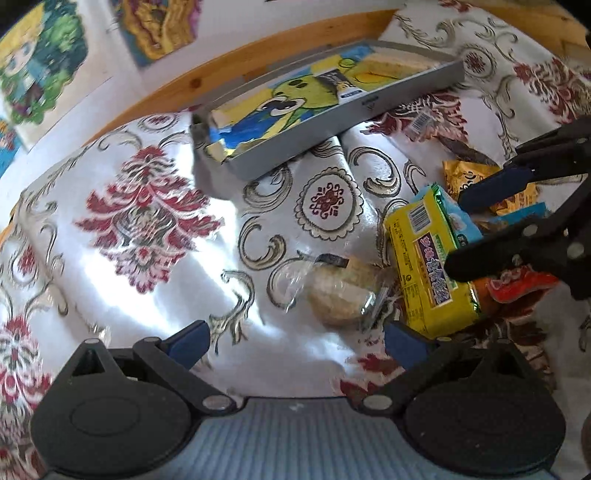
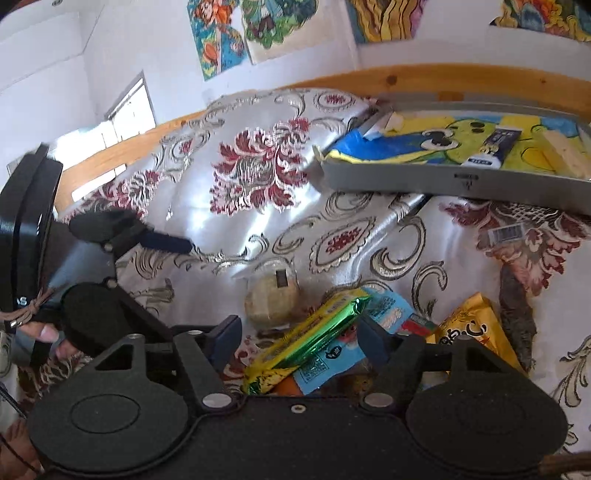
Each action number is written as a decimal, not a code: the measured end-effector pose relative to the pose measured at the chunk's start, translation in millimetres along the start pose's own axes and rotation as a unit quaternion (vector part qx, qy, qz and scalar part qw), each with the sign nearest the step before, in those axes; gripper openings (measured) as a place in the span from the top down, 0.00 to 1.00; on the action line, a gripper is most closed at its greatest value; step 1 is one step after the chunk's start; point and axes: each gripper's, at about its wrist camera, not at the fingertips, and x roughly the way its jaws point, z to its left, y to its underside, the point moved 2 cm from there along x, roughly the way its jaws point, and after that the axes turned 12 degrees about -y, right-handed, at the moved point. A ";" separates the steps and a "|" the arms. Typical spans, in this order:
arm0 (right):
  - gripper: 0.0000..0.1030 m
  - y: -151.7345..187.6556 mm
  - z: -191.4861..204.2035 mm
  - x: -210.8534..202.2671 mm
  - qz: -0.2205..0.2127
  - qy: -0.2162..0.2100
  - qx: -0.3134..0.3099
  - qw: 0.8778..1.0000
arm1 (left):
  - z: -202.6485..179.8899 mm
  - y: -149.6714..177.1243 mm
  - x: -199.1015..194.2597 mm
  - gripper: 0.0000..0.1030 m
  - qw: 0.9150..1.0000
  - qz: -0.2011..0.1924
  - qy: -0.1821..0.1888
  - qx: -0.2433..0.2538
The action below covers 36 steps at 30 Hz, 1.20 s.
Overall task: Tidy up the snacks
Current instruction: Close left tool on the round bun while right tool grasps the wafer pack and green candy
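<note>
Two handheld grippers work over a pile of snacks on a surface (image 1: pixel 155 280) draped in a shiny white cloth with red and grey floral patterns. In the left wrist view, the left gripper (image 1: pixel 295 341) hangs spread wide with nothing between its blue-tipped fingers, poised just near of a round pale cake in clear wrap (image 1: pixel 340 295). To the right of the cake lies a yellow packet with green foil ends (image 1: pixel 430 258), tilted up on the heap. The right gripper (image 1: pixel 456 229) enters from the right edge of that view, its fingers parted on either side of the yellow packet's far end; no firm grip can be made out.

In the right wrist view, the right gripper (image 2: pixel 297 338) stands spread around the yellow packet (image 2: pixel 314 341), which lies across a light blue packet (image 2: pixel 384 308). A gold wrapper (image 2: pixel 474 332) sits just right of them, and an orange-red packet (image 1: pixel 517 286) shows beneath the right gripper in the left wrist view. The round cake (image 2: pixel 271 299) rests just far of the heap.

At the far side, against a wooden rail (image 2: pixel 443 79), a shallow grey tray (image 2: pixel 443 182) lined with a green-and-yellow cartoon picture holds a small dark snack bar (image 2: pixel 493 146) and pale wafers (image 2: pixel 565 155). Colourful drawings (image 2: pixel 221 35) hang on the white wall.
</note>
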 end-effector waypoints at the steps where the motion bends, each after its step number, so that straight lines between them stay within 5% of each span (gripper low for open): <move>1: 0.36 -0.2 -1.4 2.6 0.005 -0.002 0.000 1.000 | -1.6 -1.2 2.7 0.00 1.000 -0.001 -0.002 0.005; 16: 0.40 -7.8 -20.5 21.1 0.013 -0.051 0.024 0.998 | -15.3 -10.0 21.8 0.06 0.997 -0.017 0.019 0.068; 28: 0.72 -4.9 -24.8 25.8 0.014 -0.029 0.034 0.999 | -24.8 -14.3 27.9 0.28 0.995 -0.019 0.054 0.080; 36: 0.72 -5.3 -26.1 27.8 0.020 -0.028 0.036 0.999 | -24.6 -15.0 35.5 0.33 0.997 -0.008 0.054 0.059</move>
